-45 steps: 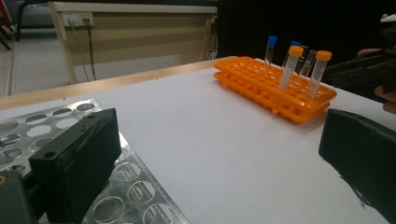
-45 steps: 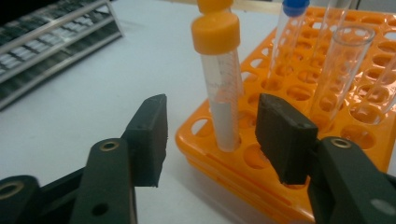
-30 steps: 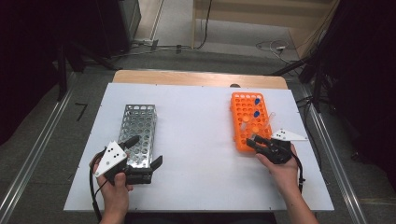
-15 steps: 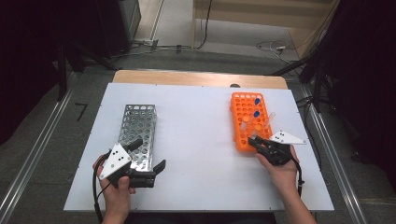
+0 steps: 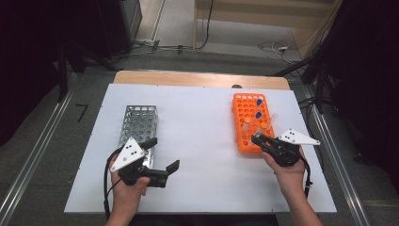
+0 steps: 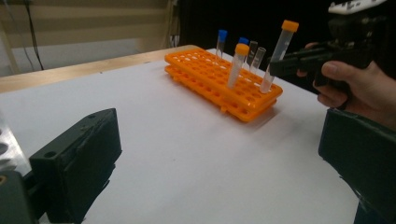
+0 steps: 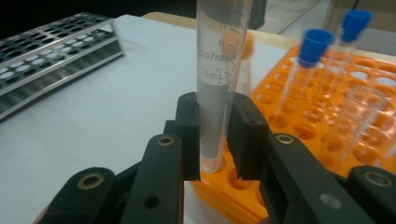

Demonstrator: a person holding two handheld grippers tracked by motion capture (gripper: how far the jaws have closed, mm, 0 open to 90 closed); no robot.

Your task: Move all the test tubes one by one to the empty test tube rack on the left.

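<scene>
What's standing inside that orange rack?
The orange rack holds two blue-capped tubes, an orange-capped tube and clear open ones. The right tool is shut on another orange-capped tube, its tip in a hole. Their lower ends are hidden.

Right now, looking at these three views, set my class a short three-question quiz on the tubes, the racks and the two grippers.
1. True or false: the right gripper is clamped on a tube.
2. Multiple choice: what does the left gripper hold? A) a blue-capped tube B) the metal rack C) nothing
3. Short answer: what colour is the cap of the tube held over the near end of the orange rack, as the left gripper view shows it?

Key
1. True; its pads press on both sides of the tube.
2. C; its jaws stand wide apart over the white table.
3. Orange.
</scene>
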